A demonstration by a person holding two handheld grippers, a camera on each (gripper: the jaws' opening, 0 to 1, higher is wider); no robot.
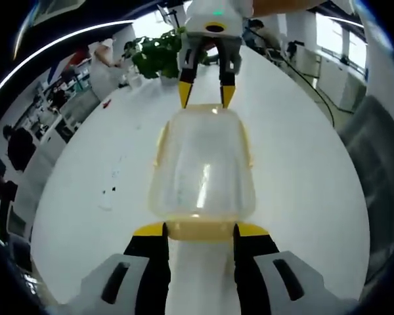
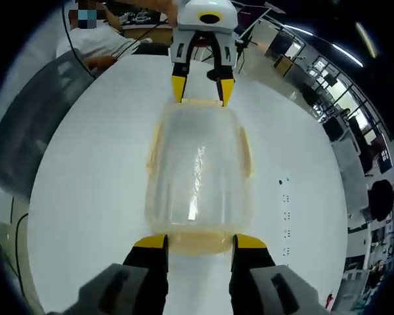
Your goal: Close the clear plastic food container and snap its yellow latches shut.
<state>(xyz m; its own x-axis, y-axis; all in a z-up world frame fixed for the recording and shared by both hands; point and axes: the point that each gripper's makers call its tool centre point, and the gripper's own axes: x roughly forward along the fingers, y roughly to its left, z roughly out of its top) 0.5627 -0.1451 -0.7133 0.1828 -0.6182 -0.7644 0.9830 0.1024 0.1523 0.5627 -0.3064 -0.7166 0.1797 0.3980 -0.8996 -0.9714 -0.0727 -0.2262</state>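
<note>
Both hand-held grippers, left [image 1: 198, 231] and right [image 2: 200, 241], are held released at opposite ends of the closed container [image 1: 202, 167] on the tabletop [image 1: 302, 190]; end latches [image 1: 198, 230] likely need pressing next.

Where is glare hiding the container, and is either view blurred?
Left gripper view: a bright streak runs down the container lid, the end latch stays readable, and fisheye bends the table edge. Right gripper view: a similar streak on the lid; the far tool is sharp, with no obvious blur.
</note>
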